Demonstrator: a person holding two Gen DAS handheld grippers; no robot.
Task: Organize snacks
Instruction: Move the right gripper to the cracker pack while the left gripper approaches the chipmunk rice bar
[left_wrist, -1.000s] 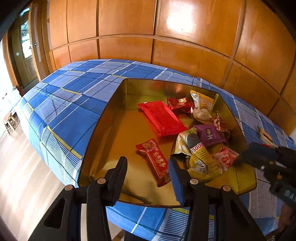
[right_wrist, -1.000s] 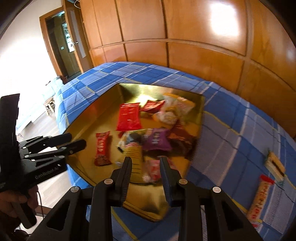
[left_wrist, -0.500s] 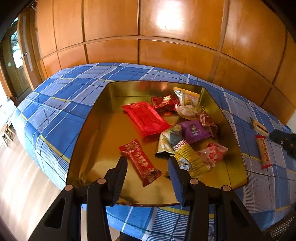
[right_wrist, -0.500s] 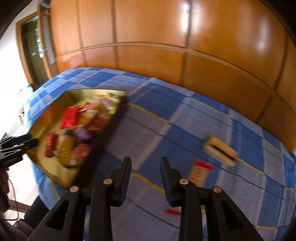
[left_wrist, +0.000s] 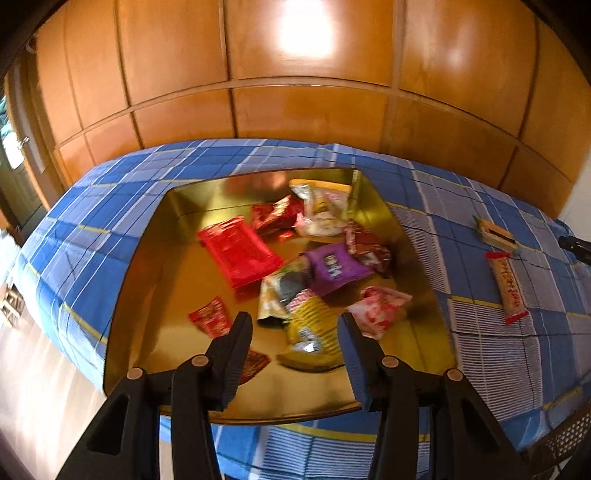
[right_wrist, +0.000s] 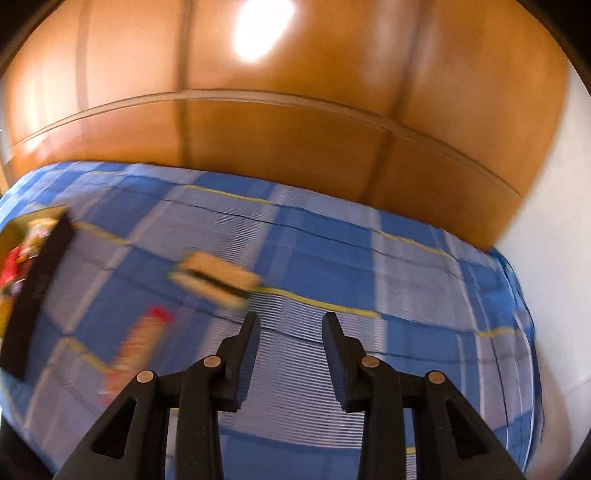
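A bed or table (left_wrist: 424, 199) covered in a blue plaid cloth with white bands and thin yellow lines carries everything. A gold tray (left_wrist: 155, 280) sits on its left part, near the front edge. To the right of the tray, well apart from it, two loose packets lie on the cloth: a tan, flat one (left_wrist: 496, 233) farther back, possibly a sandwich biscuit, and a long red-ended bar (left_wrist: 506, 285) nearer, just beside it.

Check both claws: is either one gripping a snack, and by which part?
Nothing is held. The left claw hangs empty above the gold tray, jaws opening; the right claw is empty over the blue checked cloth, jaws opening.
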